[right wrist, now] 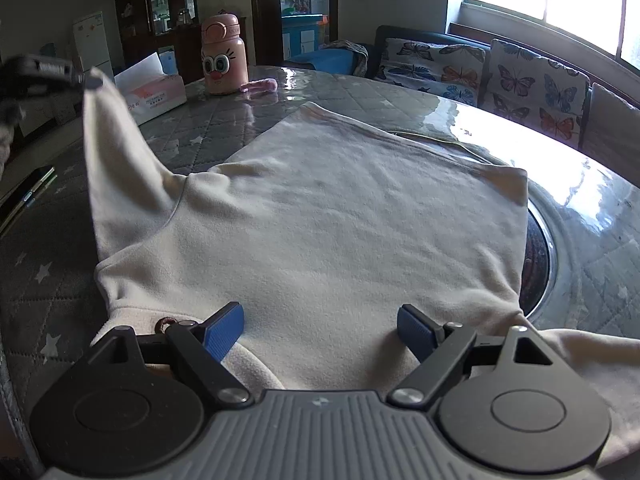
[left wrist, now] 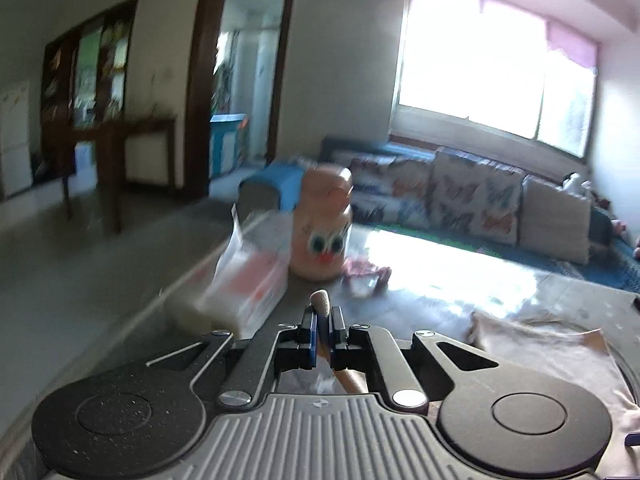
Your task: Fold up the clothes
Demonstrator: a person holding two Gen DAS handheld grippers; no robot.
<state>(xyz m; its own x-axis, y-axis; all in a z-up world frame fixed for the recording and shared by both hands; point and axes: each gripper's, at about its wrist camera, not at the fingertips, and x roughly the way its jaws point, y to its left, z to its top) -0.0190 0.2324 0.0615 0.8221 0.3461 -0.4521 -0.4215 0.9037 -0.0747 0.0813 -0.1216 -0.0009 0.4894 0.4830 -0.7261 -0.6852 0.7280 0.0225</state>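
Note:
A cream fleece top (right wrist: 340, 220) lies spread on the round table (right wrist: 580, 208). My left gripper (left wrist: 323, 330) is shut on the cuff of its sleeve (left wrist: 322, 304). In the right wrist view the left gripper (right wrist: 86, 80) holds that sleeve (right wrist: 116, 152) lifted at the far left above the table. My right gripper (right wrist: 320, 326) is open, its blue pads (right wrist: 224, 330) low over the near part of the top, holding nothing. Part of the top also shows at the right in the left wrist view (left wrist: 560, 360).
A pink cartoon bottle (right wrist: 222, 58) and a tissue box (right wrist: 156, 88) stand at the table's far side, with a pink item (right wrist: 260, 86) beside the bottle. A dark book (right wrist: 24, 196) lies at the left edge. A butterfly-print sofa (right wrist: 500, 76) is behind.

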